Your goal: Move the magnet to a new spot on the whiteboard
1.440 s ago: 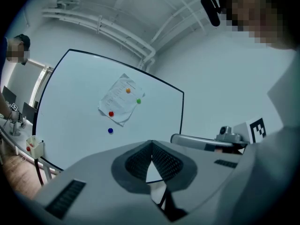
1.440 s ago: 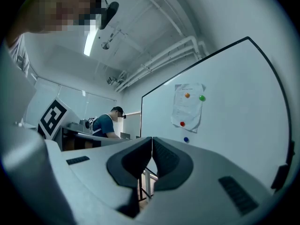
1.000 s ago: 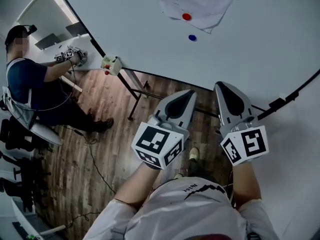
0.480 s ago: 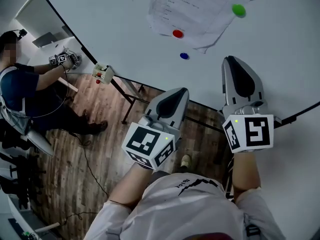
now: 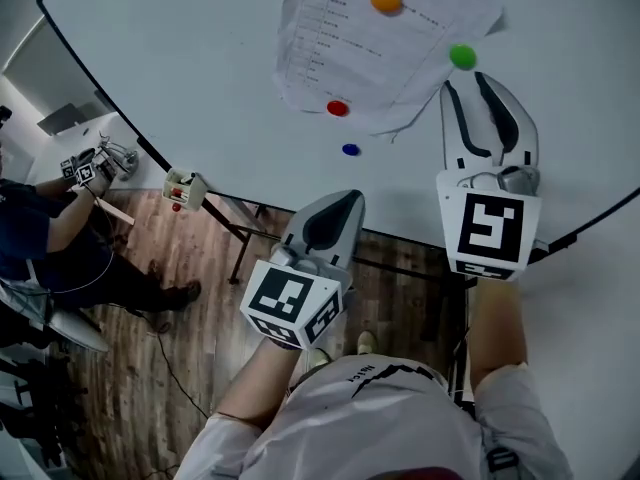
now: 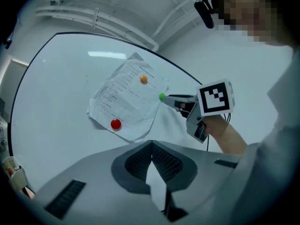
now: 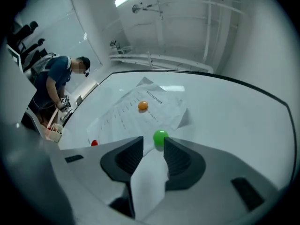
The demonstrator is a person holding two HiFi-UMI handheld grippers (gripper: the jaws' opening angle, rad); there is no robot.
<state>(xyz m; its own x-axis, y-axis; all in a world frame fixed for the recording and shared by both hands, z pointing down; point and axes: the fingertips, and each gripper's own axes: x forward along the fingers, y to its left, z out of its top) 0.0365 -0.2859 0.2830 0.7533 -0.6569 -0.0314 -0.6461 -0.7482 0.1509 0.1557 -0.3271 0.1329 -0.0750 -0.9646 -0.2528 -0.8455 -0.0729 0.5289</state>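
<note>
Key relation: the green magnet [image 5: 462, 56] sits just ahead of the right gripper [image 5: 466, 81], in line w/ the gap btwn its jaws. In the head view that puts it right above the tips, upper right of frame. In the right gripper view the green magnet [image 7: 161, 137] shows at centre, just past the tips of the right gripper [image 7: 153, 144] and a bit toward the right-hand jaw.

Jaws have just been opening and stand well apart. Nothing is btwn the pads yet and nothing is held. The magnet is at the mouth, not inside it. Can't tell if a tip touches it.

It's a round button (no long axis, so jaw angle shouldn't matter much). It sticks to the whiteboard [image 5: 200, 68] at the right edge of the paper sheet [image 5: 330, 48]. Whether it pins the sheet I can't tell.

Right side is clearly nearer. The left gripper [image 5: 346, 202] hangs low at centre frame near the board's bottom edge, well apart from the green one, tips together w/ nothing in them. The left gripper view confirms this: the left gripper [image 6: 151, 143] has its pads meeting at the tip.

Other magnets:
- orange magnet [image 5: 386, 0], top of the sheet
- red magnet [image 5: 338, 108], lower corner of the sheet
- blue magnet [image 5: 349, 150], on bare board below the sheet

Judgement: next move prob. a short push fwd so the pads flank the green button, then close.
</note>
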